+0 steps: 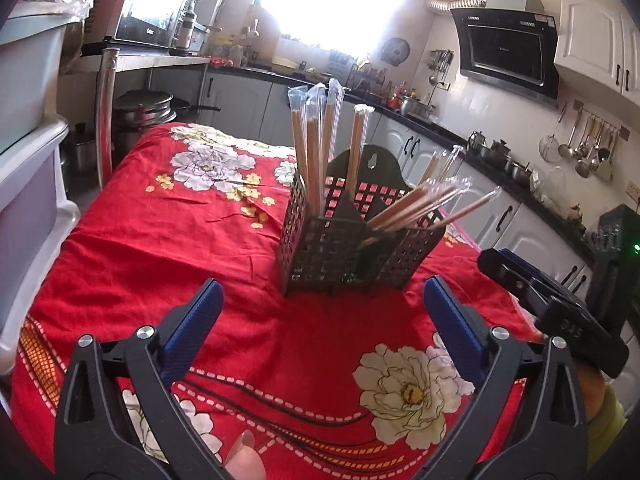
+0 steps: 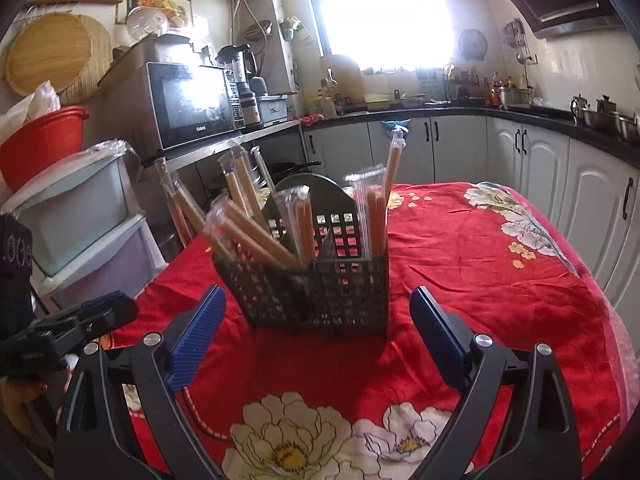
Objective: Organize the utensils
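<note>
Black perforated plastic caddy (image 1: 352,240) frame-centre holds wrapped wooden chopsticks (image 1: 316,152); both grippers (image 1: 320,320) (image 2: 316,328) spread, empty; task looks finished, retreat next.

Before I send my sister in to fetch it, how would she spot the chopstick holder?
Find the table under the red floral cloth. Near its middle stands the chopstick holder, a dark perforated plastic basket. Nothing else on the cloth stands upright, and wrapped wooden chopsticks poke from its compartments.
</note>
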`<state>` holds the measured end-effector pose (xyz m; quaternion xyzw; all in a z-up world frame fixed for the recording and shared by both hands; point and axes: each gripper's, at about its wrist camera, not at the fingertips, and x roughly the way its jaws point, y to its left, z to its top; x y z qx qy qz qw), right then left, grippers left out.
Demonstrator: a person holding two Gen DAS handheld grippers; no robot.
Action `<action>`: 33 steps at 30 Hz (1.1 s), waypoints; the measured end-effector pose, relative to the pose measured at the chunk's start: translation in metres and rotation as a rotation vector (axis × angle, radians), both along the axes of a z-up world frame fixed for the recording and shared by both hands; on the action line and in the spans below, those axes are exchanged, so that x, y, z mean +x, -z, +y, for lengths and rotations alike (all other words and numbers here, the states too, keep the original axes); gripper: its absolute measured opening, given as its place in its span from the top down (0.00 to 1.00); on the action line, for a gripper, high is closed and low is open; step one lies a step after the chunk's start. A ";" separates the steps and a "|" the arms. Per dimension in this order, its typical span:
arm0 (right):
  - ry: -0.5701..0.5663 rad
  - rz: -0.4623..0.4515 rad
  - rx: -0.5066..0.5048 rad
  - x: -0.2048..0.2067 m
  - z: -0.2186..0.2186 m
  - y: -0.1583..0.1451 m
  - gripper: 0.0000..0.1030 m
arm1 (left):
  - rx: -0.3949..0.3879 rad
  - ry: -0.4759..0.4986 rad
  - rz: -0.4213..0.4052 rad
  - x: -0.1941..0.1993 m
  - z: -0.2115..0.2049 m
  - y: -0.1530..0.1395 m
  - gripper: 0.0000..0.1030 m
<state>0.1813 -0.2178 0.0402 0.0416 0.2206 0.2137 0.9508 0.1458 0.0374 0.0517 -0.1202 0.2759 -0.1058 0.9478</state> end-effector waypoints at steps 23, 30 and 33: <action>0.062 -0.163 -0.045 -0.063 -0.005 0.034 0.06 | 0.103 -0.056 -0.173 -0.036 -0.027 0.021 0.10; 0.102 -0.193 -0.037 -0.069 -0.009 0.040 0.06 | 0.114 -0.080 -0.191 -0.039 -0.030 0.030 0.10; 0.112 -0.193 -0.028 -0.068 -0.011 0.041 0.06 | 0.120 -0.077 -0.192 -0.039 -0.032 0.033 0.10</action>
